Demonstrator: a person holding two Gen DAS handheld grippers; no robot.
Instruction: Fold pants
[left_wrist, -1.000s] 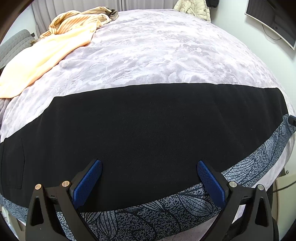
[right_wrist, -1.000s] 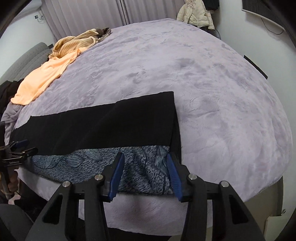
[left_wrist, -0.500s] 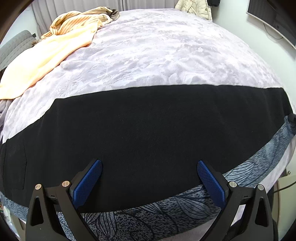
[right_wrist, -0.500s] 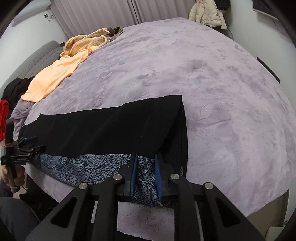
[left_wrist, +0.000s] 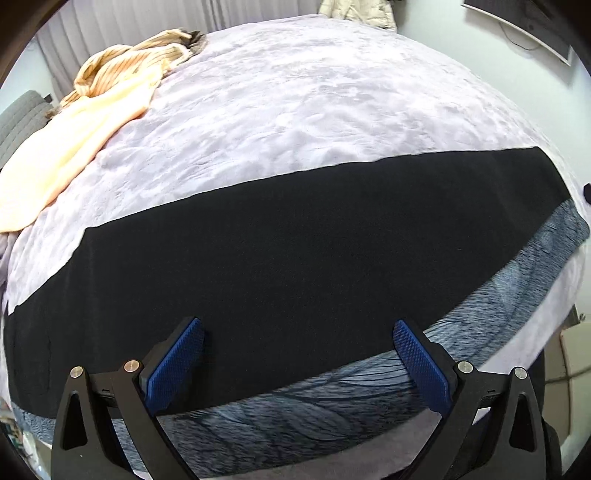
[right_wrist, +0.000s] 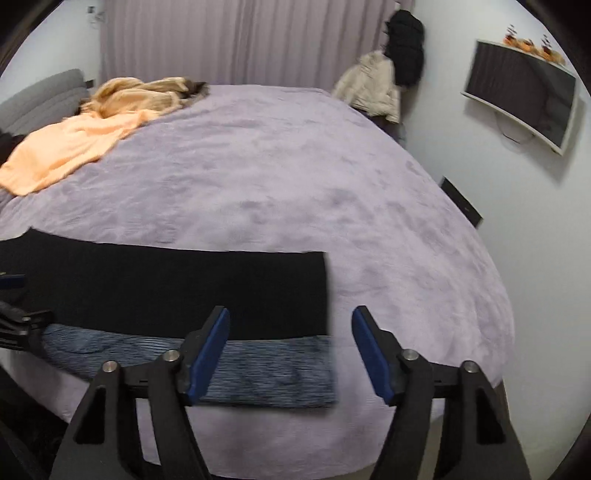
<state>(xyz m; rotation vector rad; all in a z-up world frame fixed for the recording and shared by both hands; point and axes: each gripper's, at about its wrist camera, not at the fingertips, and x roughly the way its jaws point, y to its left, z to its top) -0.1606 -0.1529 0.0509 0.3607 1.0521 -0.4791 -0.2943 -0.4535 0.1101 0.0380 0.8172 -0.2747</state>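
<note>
Pants lay flat along the near edge of the bed, spread lengthwise as a long black band with a grey leaf-patterned panel showing along the side nearest me. In the right wrist view their square-cut end sat just left of centre, flat on the lilac cover.

My left hand-held gripper hung over the middle of the black cloth with its jaws spread wide and nothing between the pads. My right hand-held gripper hovered over that end of the pants; its jaws were opening, and the frame showed no cloth pinched between them, though motion blur softened the view.

I judged the lengthwise fold to be laid and the crosswise fold not yet made. To do that step well, I would grip both corners of one end through every layer, so the patterned panel does not slide out from under the black one. I would lift only enough to clear the cover, carry the end over evenly, and lay edge upon edge before letting go. A skewed carry would likely leave the panel exposed.

An orange garment and a striped one lay at the far corner, well apart from the work.
</note>
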